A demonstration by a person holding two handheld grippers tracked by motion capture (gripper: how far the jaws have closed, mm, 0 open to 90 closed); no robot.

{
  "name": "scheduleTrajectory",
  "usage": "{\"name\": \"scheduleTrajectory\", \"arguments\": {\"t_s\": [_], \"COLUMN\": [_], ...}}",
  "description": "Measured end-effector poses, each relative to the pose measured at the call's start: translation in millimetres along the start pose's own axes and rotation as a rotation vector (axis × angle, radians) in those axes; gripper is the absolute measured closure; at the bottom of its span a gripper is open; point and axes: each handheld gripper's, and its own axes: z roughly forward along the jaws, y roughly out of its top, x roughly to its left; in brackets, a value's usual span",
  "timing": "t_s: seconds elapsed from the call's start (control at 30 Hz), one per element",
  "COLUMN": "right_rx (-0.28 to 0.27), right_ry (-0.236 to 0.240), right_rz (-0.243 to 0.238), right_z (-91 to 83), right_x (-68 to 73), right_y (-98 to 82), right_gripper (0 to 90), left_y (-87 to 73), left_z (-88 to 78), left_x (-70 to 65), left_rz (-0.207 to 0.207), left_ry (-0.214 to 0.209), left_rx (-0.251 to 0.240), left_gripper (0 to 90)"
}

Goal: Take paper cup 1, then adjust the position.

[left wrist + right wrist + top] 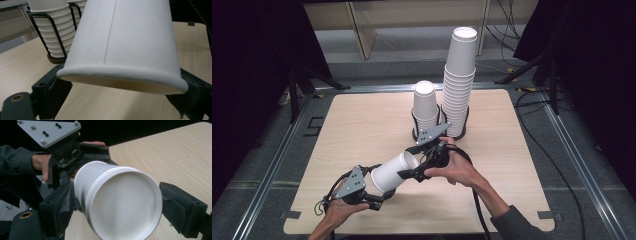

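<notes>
A white paper cup (393, 171) lies tilted above the table, held between both grippers. My left gripper (377, 184) is shut on its mouth end; in the left gripper view the rim (120, 77) is squashed to an oval between the black jaws of the left gripper (120, 87). My right gripper (409, 162) closes around the base end, and in the right gripper view the cup's round base (122, 205) faces the camera with a jaw touching each side of it, so the right gripper (117, 206) is shut on it. Behind the cup stands the left gripper's body (67, 152) with a hand on it.
A tall stack of white cups (459, 85) and a short stack (425, 107) stand in black wire holders at the back middle of the wooden table (357, 125). The holder and stack (56, 32) rise just beyond the held cup. Cables trail off the table's right side.
</notes>
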Motion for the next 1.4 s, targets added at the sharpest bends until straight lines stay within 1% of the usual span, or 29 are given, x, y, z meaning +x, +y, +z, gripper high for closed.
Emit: {"name": "scheduleTrajectory", "arguments": {"t_s": [0.03,0.07,0.13,0.17,0.2,0.27,0.3,0.37,0.4,0.43,0.47,0.53,0.63,0.67,0.7,0.73,0.77,0.8,0.87,0.9,0.97,1.0,1.17,1.2,1.23,1.27,1.33,1.37,1.4], "right_rx": [0.002,0.003,0.009,0.016,0.02,0.032,0.044,0.047,0.054,0.082,0.082,0.114,0.155,0.161,0.2,0.2,0.219,0.231,0.249,0.26,0.284,0.294,0.329,0.369,0.369,0.374,0.403,0.414,0.424], "right_ry": [-0.005,-0.01,-0.012,-0.012,-0.017,-0.026,-0.038,-0.048,-0.052,-0.078,-0.078,-0.087,-0.113,-0.115,-0.144,-0.144,-0.161,-0.17,-0.166,-0.165,-0.179,-0.183,-0.2,-0.222,-0.222,-0.217,-0.218,-0.227,-0.229], "right_rz": [-0.005,-0.012,-0.013,-0.022,-0.029,-0.027,-0.06,-0.067,-0.075,-0.108,-0.108,-0.124,-0.195,-0.201,-0.197,-0.197,-0.217,-0.222,-0.242,-0.271,-0.289,-0.305,-0.323,-0.309,-0.309,-0.321,-0.349,-0.35,-0.376], "right_z": [-0.4,-0.7,-1.3,-2.3,-2.8,-3.8,-5.6,-6.3,-6.9,-8.1,-8.1,-8.6,-7.5,-7.1,-6.5,-6.5,-6.3,-5.9,-5.7,-5.1,-4.5,-3.7,0.1,1.1,1.1,2.0,4.1,5.5,6.7], "right_x": [-0.6,-1.3,-2.4,-2.1,-1.5,-0.1,1.2,1.8,2.3,4.4,4.4,8.6,12.8,13.8,18.6,18.6,19.5,21.0,23.2,23.3,26.1,26.9,33.1,37.6,37.6,38.0,39.8,41.4,41.1], "right_y": [-0.3,-0.5,-1.1,-1.2,-0.9,-0.6,0.9,1.3,1.7,2.6,2.6,3.0,4.6,5.1,5.4,5.4,5.7,5.9,6.6,7.4,8.0,8.3,8.4,7.9,7.9,7.9,7.7,7.3,7.9], "right_gripper": [17.4,17.4,17.9,18.5,18.6,18.6,18.6,18.6,18.6,18.6,18.6,18.7,18.5,18.5,18.5,18.5,18.4,18.5,18.5,18.5,18.4,18.5,18.4,17.9,17.9,17.9,17.8,17.8,17.8], "left_y": [-0.2,-0.2,0.1,-0.2,0.2,0.0,0.0,-0.7,-0.3,-0.7,-0.7,-0.3,-0.6,-0.8,-0.9,-0.9,-0.7,-0.1,0.9,1.2,1.1,1.0,1.0,1.2,1.2,2.0,2.0,2.0,1.7], "left_z": [0.9,1.1,0.4,1.3,0.5,0.8,0.2,1.5,0.7,1.2,1.2,1.1,2.2,2.3,2.6,2.7,2.4,2.0,1.5,1.2,1.1,0.7,0.9,1.0,1.5,0.6,0.5,0.2,0.3], "left_x": [-0.5,-0.2,-0.1,0.3,0.1,0.2,0.1,0.0,0.0,-0.3,-0.3,-0.6,-1.5,-1.3,-1.8,-1.7,-1.6,-1.6,-1.3,-0.9,-1.0,-0.2,-0.5,-0.5,-0.6,-0.8,-1.2,-1.4,-1.8], "left_rz": [-0.002,0.006,0.017,0.017,0.022,0.019,0.019,0.016,0.026,0.032,0.032,0.033,0.029,0.036,0.033,0.036,0.042,0.048,0.051,0.055,0.049,0.057,0.057,0.064,0.063,0.07,0.071,0.069,0.069], "left_ry": [-0.001,-0.004,-0.002,-0.009,0.002,-0.001,0.003,0.0,0.004,0.005,0.005,-0.001,-0.011,-0.013,-0.017,-0.02,-0.023,-0.023,-0.022,-0.022,-0.023,-0.021,-0.035,-0.04,-0.047,-0.049,-0.053,-0.056,-0.055], "left_rx": [-0.003,0.001,0.021,0.015,0.028,0.027,0.042,0.035,0.053,0.055,0.055,0.066,0.066,0.068,0.069,0.07,0.074,0.083,0.092,0.095,0.103,0.113,0.132,0.135,0.13,0.144,0.144,0.146,0.143], "left_gripper": [11.2,11.2,11.2,11.2,11.2,11.2,11.2,11.2,11.2,11.2,11.2,11.2,11.2,11.2,11.2,11.2,11.3,11.4,11.4,11.5,11.5,11.5,11.6,11.7,11.7,11.7,11.7,11.8,11.8]}}
